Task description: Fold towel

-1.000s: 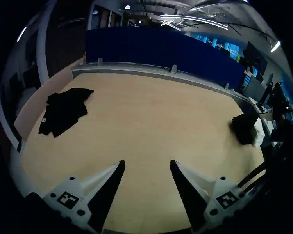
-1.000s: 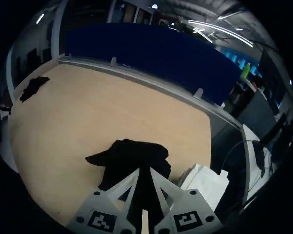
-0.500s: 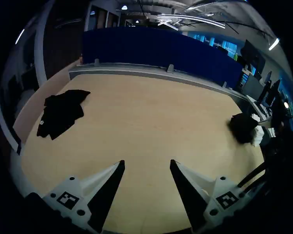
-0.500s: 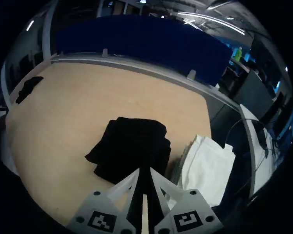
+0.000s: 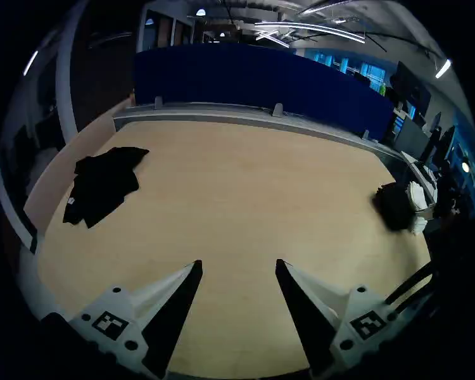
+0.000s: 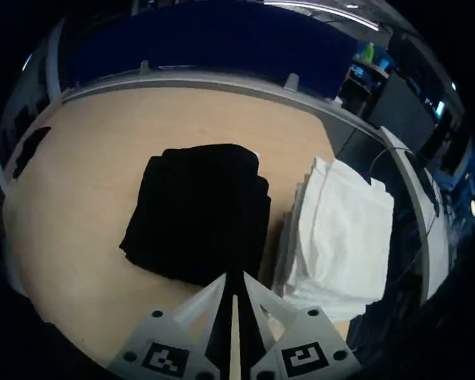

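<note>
Fold nearly done: the right gripper (image 6: 235, 273) hangs over the near edge of a black towel (image 6: 196, 209), its fingers pressed almost together with a thin slit between them. Whether a fold of cloth is caught at the tips cannot be told. The towel lies as a squared, layered stack near the right edge of the worktop (image 5: 250, 190), just beside a pile of white towels (image 6: 342, 240). The left gripper (image 5: 237, 261) hovers over bare worktop near the front edge, fingers spread and holding nothing. A rumpled black cloth (image 5: 103, 182) lies well apart at the left edge.

The likely hazard is in the withdrawal. If cloth is snagged between the right fingers, pulling back would probably drag the top layer open or skew the stack. A sideways pull could nudge it into the white pile, which sits close to the right edge.

A second ago the towel looked smaller and ragged in the right gripper view, one corner trailing out. It has since settled into a neat block and the white pile has come into fuller sight. The left gripper view has barely changed.
</note>
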Tool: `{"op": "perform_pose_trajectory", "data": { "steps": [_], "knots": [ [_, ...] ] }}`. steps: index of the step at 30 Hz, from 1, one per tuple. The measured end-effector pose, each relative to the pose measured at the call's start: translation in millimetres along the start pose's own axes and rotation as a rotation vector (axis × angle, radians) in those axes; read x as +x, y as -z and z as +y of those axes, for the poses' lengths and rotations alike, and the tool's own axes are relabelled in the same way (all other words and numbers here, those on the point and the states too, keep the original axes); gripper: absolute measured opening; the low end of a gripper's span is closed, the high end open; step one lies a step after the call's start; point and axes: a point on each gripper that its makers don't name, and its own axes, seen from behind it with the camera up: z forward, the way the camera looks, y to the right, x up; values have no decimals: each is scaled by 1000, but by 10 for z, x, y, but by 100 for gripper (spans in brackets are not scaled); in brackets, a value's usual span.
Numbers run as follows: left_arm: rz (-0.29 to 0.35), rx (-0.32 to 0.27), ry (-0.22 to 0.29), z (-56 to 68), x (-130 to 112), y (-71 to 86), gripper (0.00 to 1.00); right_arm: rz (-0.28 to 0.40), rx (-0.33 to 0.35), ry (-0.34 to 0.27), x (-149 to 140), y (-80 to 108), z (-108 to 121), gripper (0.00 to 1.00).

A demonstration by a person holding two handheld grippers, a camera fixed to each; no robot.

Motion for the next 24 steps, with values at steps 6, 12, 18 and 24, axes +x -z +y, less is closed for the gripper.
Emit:
{"op": "perform_pose_trajectory", "data": {
  "steps": [6, 12, 18, 24],
  "knots": [
    [1, -3, -6, 41, 27, -9, 85, -23, 4, -52, -146, -60, -14, 4],
    [-3, -10, -18, 89, 26, -33, 85, -31, -11, -60, -230, -111, -28, 4],
    [-5, -15, -27, 123, 38, -38, 85, -27, -29, -64, -209, -135, -6, 5],
    [-4, -16, -25, 120, 48, -40, 85, -12, -50, -43, -181, -45, 14, 19]
  ]
}}
